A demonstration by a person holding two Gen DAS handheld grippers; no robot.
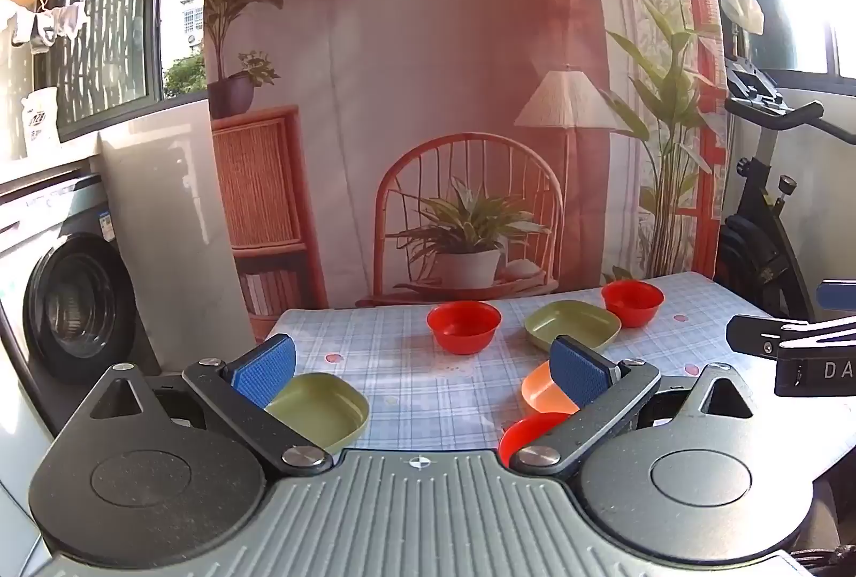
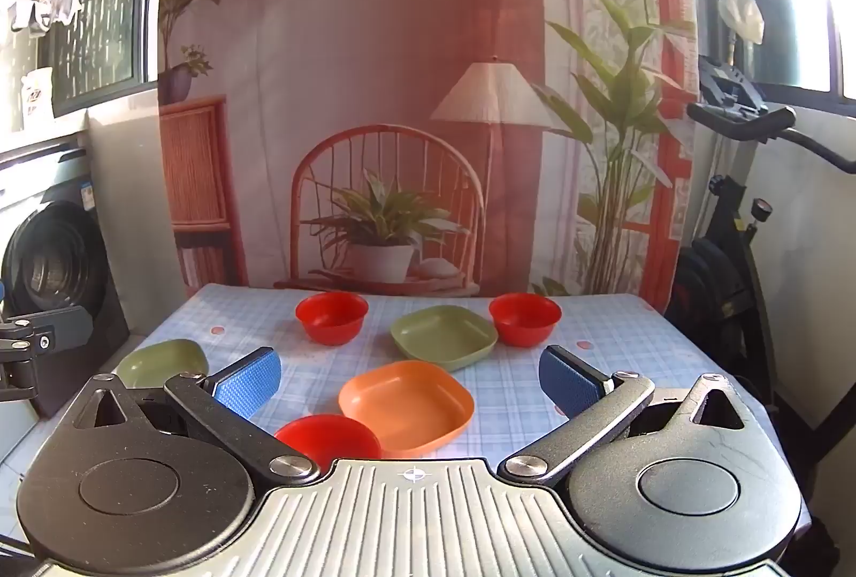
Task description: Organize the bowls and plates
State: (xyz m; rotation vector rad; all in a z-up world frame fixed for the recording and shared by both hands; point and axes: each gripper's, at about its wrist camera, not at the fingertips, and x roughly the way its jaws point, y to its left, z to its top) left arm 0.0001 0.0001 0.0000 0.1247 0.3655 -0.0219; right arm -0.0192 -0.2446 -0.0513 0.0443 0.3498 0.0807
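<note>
Three red bowls and three square plates lie on the checked tablecloth [image 2: 615, 363]. In the right wrist view, one red bowl [image 2: 331, 317] and another [image 2: 524, 319] stand at the back with a green plate [image 2: 443, 336] between them. An orange plate [image 2: 406, 405] and a third red bowl [image 2: 327, 438] lie near my right gripper [image 2: 409, 379], which is open and empty. A second green plate [image 2: 161, 363] sits at the left. My left gripper [image 1: 422, 365] is open and empty above that green plate [image 1: 321, 408]; the orange plate [image 1: 545, 389] is partly hidden behind its right finger.
A washing machine [image 1: 75, 309] stands left of the table. An exercise bike [image 2: 749, 224] stands at the right. A printed backdrop [image 2: 401, 95] hangs behind the table's far edge. The other gripper's body [image 1: 802, 352] shows at the right edge of the left wrist view.
</note>
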